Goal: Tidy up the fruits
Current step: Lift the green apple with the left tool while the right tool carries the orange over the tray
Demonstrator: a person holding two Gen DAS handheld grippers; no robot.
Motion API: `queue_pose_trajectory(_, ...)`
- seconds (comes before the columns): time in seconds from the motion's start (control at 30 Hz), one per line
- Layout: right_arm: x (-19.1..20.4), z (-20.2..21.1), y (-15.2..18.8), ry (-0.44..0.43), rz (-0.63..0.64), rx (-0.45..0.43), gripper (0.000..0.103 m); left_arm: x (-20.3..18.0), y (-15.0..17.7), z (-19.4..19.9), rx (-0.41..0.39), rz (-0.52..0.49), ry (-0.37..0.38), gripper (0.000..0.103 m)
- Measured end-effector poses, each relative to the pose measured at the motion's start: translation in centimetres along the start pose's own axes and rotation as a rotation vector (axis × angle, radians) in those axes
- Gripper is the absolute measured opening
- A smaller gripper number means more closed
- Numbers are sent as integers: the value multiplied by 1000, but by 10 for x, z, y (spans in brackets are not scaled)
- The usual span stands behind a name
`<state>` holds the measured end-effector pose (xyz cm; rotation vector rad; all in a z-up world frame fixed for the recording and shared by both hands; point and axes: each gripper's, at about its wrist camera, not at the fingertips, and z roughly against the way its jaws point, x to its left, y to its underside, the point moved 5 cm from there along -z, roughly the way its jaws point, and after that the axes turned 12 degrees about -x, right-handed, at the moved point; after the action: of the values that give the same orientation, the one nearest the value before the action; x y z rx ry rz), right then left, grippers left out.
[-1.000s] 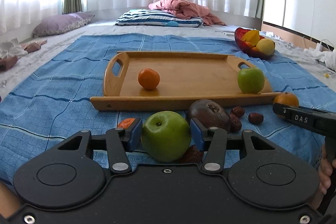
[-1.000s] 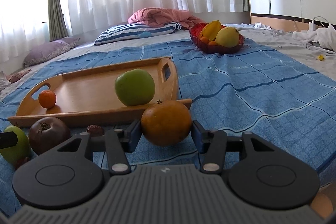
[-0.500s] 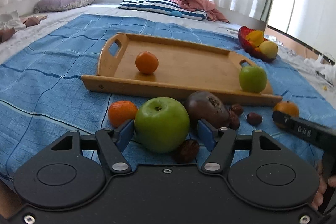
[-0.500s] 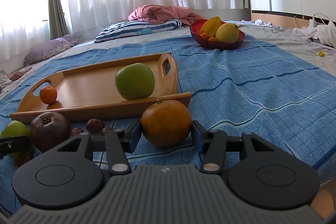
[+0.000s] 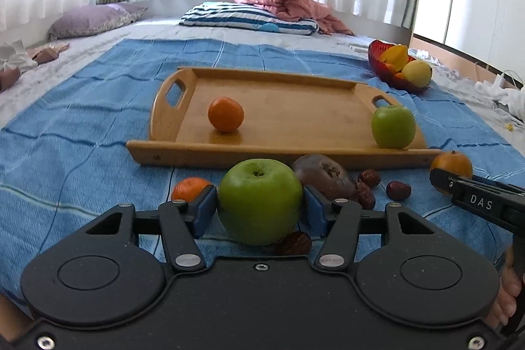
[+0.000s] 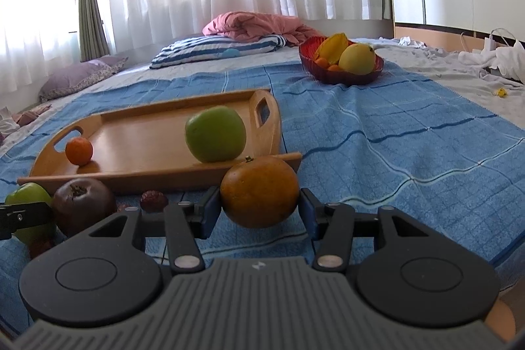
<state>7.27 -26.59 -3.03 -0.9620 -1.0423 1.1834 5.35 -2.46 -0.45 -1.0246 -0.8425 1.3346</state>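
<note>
Apples and oranges are split by hand here: your left gripper (image 5: 259,212) has its fingers around the green apple (image 5: 260,201) on the blue blanket (image 5: 82,153), just in front of the tray (image 5: 295,153). Those fingers have just been closing in, with the apple between them; both blue pads look to be touching its sides, so I read it as a grip, not yet lifted. Your right gripper (image 6: 259,212) has its fingers clamped on the big orange (image 6: 259,191), sitting against the tray's near right corner.

Tray already carries one small orange (image 5: 225,114) at the left and a second green apple (image 5: 393,126) at the right, well apart. My guess is you're sorting by type, so each held fruit goes beside its match.

Loose on the blanket: another small orange (image 5: 188,186) just left of the held apple, a dark round fruit (image 5: 323,174) just right of it, and a few dates (image 5: 398,190). Watch that dark fruit as you lift; it sits close to your right-hand finger pad.

Red bowl (image 6: 341,76) of fruit sits well behind.
</note>
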Motion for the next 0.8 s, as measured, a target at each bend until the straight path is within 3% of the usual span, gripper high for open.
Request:
queue_pose_trajectory(0.43,-2,-18,-48,-45,-28,-42,55,32,-62,-25,-49,31,-21,55)
queue_pose_trajectory(0.8,7,-86,-96,-117,-55,108,55,53,-115,-84,-11,82,-6,55)
